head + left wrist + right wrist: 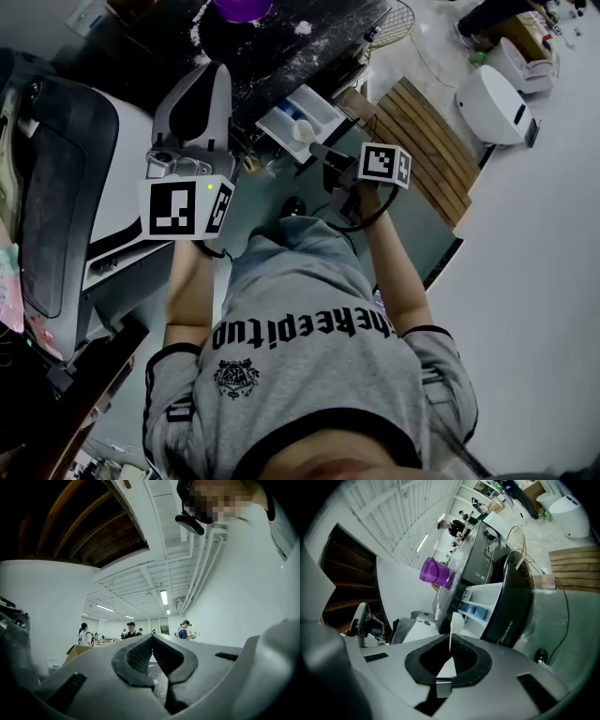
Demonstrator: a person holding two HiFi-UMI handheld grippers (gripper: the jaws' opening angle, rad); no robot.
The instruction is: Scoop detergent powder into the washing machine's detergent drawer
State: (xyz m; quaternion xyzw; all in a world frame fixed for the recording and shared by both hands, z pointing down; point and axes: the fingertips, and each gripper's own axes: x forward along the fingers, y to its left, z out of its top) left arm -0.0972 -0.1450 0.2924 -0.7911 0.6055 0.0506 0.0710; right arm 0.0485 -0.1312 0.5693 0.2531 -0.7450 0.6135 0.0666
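Right gripper (451, 641) clamps handle of white scoop (456, 622); scoop bowl sits near open detergent drawer (479, 607) of washing machine (513, 606). Purple cup (436, 573) on machine top. Left gripper (152, 641) jaws together, empty, pointing at ceiling.

Glossy plastic drawer (284, 123) — matt wooden slats (427, 141)

Left claw (152, 638) pinched closed; right claw (450, 641) clamps a scoop (457, 622).
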